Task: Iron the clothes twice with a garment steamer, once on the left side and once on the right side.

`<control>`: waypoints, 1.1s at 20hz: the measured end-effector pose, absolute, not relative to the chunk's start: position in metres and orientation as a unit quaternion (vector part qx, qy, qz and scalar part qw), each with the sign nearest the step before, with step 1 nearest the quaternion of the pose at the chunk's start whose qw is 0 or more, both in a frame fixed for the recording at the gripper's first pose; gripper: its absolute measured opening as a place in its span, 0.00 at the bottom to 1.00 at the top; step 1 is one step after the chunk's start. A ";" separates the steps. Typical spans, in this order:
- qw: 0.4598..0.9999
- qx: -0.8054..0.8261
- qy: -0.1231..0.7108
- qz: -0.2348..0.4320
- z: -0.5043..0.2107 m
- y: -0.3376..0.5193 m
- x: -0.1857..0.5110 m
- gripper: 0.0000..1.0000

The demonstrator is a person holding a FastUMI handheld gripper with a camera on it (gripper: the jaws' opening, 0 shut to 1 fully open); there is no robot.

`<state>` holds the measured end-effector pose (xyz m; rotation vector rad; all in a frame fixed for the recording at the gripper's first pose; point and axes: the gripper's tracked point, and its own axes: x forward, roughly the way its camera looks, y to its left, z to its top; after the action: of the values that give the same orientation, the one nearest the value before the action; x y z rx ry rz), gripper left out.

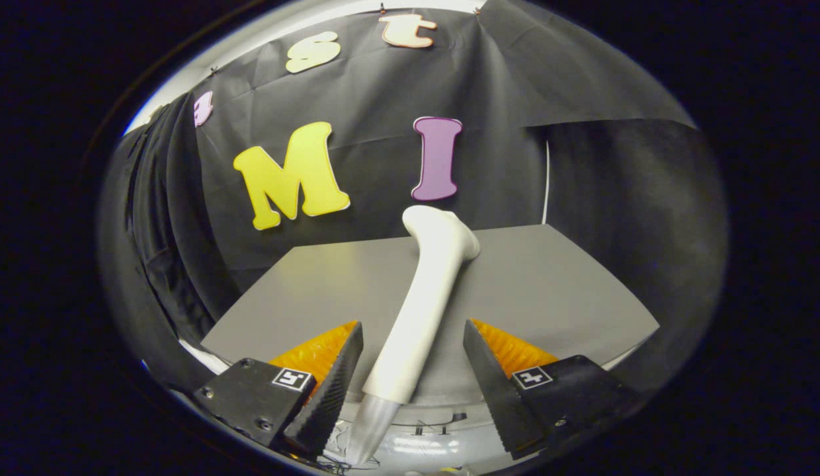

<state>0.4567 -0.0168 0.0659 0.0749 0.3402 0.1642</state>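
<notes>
I see my gripper point(413, 344) spread wide, gripping nothing. The white garment steamer point(423, 304) lies on the grey table point(549, 291), handle between the fingers, seemingly untouched, head beyond them.

The hand-held gripper point(413, 334) points forward and somewhat downward, its two fingers rising from the lower part of the gripper view. The fingers point(330, 390) stand spread wide apart, with a broad gap between their tips. Each finger tapers to a pointed tip and shows a ribbed inner face turned toward the other. The left finger leans slightly to the right and the right finger slightly to the left, so the tips sit a little closer together than the bases. Both finger mounts carry a small square marker on their upper faces. Neither finger presses on anything; the jaws are parted.
</notes>
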 end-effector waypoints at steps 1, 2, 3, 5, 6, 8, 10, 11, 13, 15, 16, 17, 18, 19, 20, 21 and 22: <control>0.981 0.036 0.173 0.085 0.063 -0.015 0.461 0.95; 0.980 0.035 0.176 0.088 0.063 -0.013 0.465 0.95; 0.979 0.036 0.179 0.092 0.062 -0.012 0.468 0.95; 0.975 0.048 0.195 0.097 0.056 -0.010 0.465 0.94; 0.977 0.047 0.188 0.094 0.057 -0.009 0.470 0.89; 0.976 0.041 0.192 0.090 0.051 -0.007 0.477 0.80; 0.977 0.039 0.191 0.083 0.055 -0.008 0.476 0.68; 0.978 0.038 0.188 0.078 0.052 -0.008 0.476 0.68; 0.980 0.031 0.183 0.070 0.054 -0.011 0.477 0.67; 0.981 0.037 0.177 0.071 0.054 -0.007 0.476 0.62; 0.980 0.048 0.178 0.075 0.053 -0.004 0.475 0.58; 0.979 0.062 0.178 0.081 0.054 -0.002 0.475 0.55; 0.978 0.067 0.179 0.086 0.054 0.002 0.474 0.51; 0.979 0.057 0.177 0.088 0.055 0.003 0.474 0.47; 0.981 0.046 0.170 0.081 0.056 0.003 0.472 0.43; 0.983 0.038 0.162 0.078 0.058 0.003 0.469 0.39; 0.984 0.034 0.158 0.080 0.057 0.006 0.467 0.38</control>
<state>0.4673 0.0064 0.0574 0.0688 0.3171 0.1599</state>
